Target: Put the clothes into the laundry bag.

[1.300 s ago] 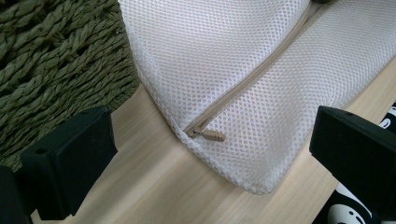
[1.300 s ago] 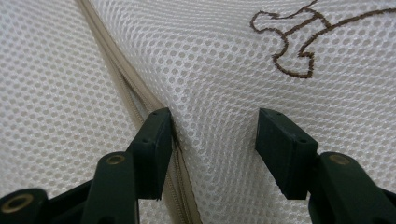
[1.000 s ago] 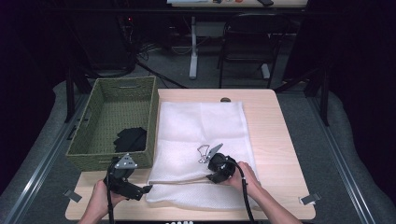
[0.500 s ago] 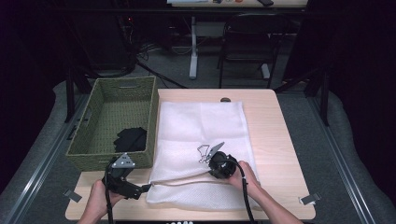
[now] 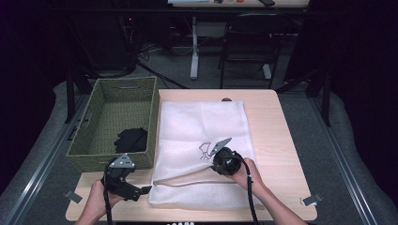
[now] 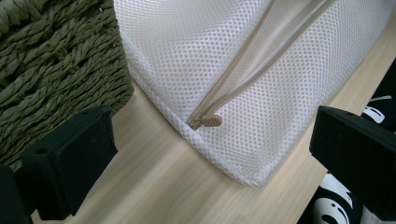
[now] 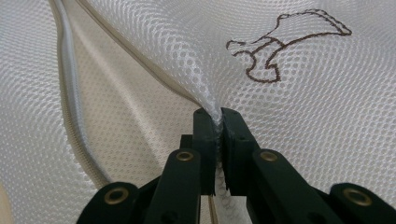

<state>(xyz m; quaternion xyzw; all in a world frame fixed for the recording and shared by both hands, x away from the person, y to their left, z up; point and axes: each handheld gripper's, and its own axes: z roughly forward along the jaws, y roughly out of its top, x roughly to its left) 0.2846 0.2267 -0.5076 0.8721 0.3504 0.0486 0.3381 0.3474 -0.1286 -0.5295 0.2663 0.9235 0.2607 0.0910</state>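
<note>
A white mesh bag [image 5: 202, 126] lies flat on the wooden table [image 5: 272, 140], with a beige zipper running along its near side. My right gripper [image 5: 215, 158] [image 7: 218, 116] is shut on a pinched fold of the mesh beside the zipper opening, just below a brown embroidered outline [image 7: 280, 42]. My left gripper [image 5: 141, 191] [image 6: 212, 154] is held open at the bag's near left corner. Its jaws stand wide on either side of the beige zipper pull [image 6: 211, 121] without touching it.
A green woven basket [image 5: 124, 84] [image 6: 46, 60] stands against the bag's left edge with a black garment [image 5: 131, 139] inside. Bare table runs along the right side. A chair [image 5: 244, 42] and desk legs stand on the floor beyond the table.
The right gripper's jaws have closed on the mesh and the fold by the zipper has risen slightly, showing the opening more. The left gripper has stayed where it was.
</note>
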